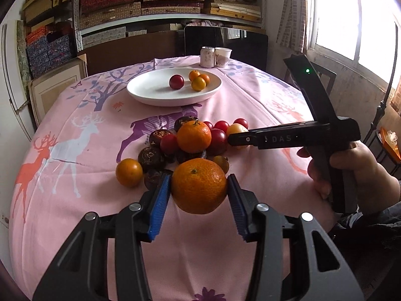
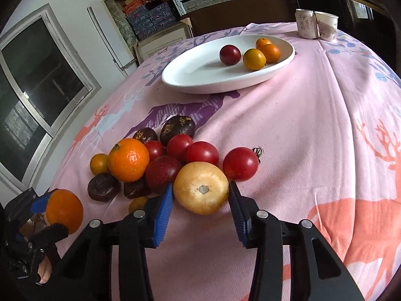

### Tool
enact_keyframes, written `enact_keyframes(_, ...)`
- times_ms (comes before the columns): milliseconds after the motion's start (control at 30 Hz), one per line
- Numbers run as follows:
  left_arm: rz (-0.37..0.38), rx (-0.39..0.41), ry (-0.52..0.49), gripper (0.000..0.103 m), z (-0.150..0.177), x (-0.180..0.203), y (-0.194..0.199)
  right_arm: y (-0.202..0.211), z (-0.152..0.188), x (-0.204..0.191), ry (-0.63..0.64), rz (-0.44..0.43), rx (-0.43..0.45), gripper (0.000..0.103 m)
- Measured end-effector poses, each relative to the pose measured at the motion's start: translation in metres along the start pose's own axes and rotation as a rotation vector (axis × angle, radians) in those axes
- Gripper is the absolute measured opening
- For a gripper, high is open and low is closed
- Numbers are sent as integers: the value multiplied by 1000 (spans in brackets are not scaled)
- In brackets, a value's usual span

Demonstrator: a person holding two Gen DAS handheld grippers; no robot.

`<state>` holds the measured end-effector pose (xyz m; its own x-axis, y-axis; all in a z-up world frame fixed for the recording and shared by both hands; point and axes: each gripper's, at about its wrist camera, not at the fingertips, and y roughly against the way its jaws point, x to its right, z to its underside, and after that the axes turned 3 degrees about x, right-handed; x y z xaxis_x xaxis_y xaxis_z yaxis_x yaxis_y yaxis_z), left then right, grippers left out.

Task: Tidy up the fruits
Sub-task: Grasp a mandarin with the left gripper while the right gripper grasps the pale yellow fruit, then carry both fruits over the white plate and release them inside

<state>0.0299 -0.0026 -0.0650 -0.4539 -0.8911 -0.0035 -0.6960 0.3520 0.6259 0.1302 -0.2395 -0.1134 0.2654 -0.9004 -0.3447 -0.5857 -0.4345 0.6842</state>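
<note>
My left gripper (image 1: 199,186) is shut on a large mandarin (image 1: 198,185), at the near edge of the fruit pile; it also shows in the right wrist view (image 2: 64,210). My right gripper (image 2: 201,188) is shut on a pale yellow fruit (image 2: 201,187) at the pile's right side, seen from outside in the left wrist view (image 1: 240,139). The pile holds another mandarin (image 1: 194,136), red tomatoes (image 2: 240,163), dark round fruits (image 2: 177,126) and small orange fruits (image 1: 129,172). A white plate (image 1: 150,92) further back holds a dark red fruit (image 1: 176,81) and three small orange ones (image 1: 198,83).
A pink deer-print tablecloth (image 1: 225,250) covers the round table. A drink can (image 1: 207,57) and a paper cup (image 1: 223,56) stand at the far edge behind the plate. Shelves of boxes (image 1: 163,2) and a window (image 1: 351,17) lie beyond.
</note>
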Motion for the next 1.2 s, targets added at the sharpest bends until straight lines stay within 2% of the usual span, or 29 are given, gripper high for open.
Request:
enact_keyframes(267, 7, 38, 23, 45, -13, -6, 3, 38, -2, -13, 70, -3, 112, 43)
enact_keyframes(433, 51, 69, 42, 45, -44, -15, -11, 57, -36, -9, 92, 22, 174, 43)
enact_keyframes(567, 42, 80, 46, 45, -84, -26, -36, 62, -77, -3, 94, 28, 220, 43)
enact_keyframes(733, 28, 93, 45, 45, -134, -39, -76, 39, -128, 7, 67, 23, 219, 43)
enact_keyframes(867, -14, 40, 58, 45, -158, -49, -126, -2, -151, 15, 47, 34, 164, 43)
enact_keyframes(1067, -78, -83, 75, 46, -158, -63, -186, -47, -157, 29, -9, 39, 87, 46)
enact_keyframes(1133, -82, -87, 78, 46, -156, -65, -186, -46, -156, 31, -22, 49, 93, 57)
enact_keyframes(1200, -68, -72, 85, 48, -155, -66, -176, -33, -152, 27, -2, 61, 135, 59)
